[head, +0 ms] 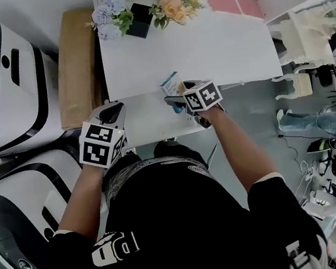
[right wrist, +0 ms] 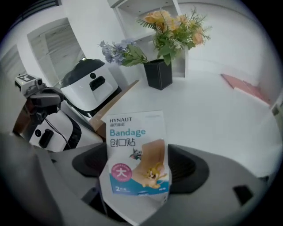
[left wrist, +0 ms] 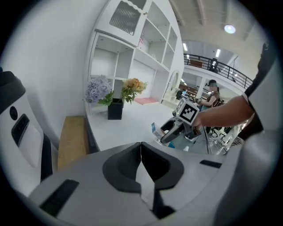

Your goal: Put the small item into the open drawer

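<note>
1. right gripper view shows the right gripper (right wrist: pixel 139 167) clamped on a small bandage pack (right wrist: pixel 135 141), which stands upright between its jaws.
2. head view puts the pack over the front edge of the white table (head: pixel 216 45), just above the open drawer (head: pixel 147 126) pulled out under that edge.
3. the left gripper (left wrist: pixel 140 160) has its jaws pressed together with nothing between them, near the drawer's left edge.
4. a black vase (head: pixel 138 21) of flowers stands at the table's far edge.
</note>
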The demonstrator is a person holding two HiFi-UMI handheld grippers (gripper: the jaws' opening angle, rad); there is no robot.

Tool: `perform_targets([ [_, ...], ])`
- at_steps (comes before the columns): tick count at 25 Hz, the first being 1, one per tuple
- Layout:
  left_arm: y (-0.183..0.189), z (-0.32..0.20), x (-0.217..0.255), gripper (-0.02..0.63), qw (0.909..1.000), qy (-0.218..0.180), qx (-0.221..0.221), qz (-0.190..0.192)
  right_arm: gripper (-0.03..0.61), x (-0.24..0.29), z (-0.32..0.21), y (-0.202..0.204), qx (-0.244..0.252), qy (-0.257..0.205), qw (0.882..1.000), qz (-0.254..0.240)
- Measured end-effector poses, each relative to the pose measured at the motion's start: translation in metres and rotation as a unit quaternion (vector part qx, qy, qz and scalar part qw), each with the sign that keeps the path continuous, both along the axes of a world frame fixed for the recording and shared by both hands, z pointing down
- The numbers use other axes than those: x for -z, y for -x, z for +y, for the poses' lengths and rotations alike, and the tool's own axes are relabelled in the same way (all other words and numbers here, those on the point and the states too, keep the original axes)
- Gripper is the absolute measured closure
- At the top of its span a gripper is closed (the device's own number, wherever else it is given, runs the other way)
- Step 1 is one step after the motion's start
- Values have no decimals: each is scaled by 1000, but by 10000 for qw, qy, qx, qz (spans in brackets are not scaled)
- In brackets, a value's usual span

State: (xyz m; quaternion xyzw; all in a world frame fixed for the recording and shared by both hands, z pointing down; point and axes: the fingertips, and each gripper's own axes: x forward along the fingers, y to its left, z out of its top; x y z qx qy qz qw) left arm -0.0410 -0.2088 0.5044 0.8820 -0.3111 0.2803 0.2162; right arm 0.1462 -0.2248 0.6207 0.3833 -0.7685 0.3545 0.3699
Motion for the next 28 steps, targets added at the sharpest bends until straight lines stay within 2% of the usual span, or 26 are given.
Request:
perform_targets([
  [9,9,7,-15,598,9999,90,41,-83,153,-43,47,42,-113,682,9971,-305],
  [14,11,6,-20,598,9998,158,73,-107,153,-52,49,48,-587,922,9925,-544],
  [23,9,3,-25,598,9997,217,107,-103,153,-84,50,46,-1415,1726,9713,-819],
  [28,14,6,-29,598,9993,272,210,-138,153,-107,42,37,-1948,1963,9573,-841],
])
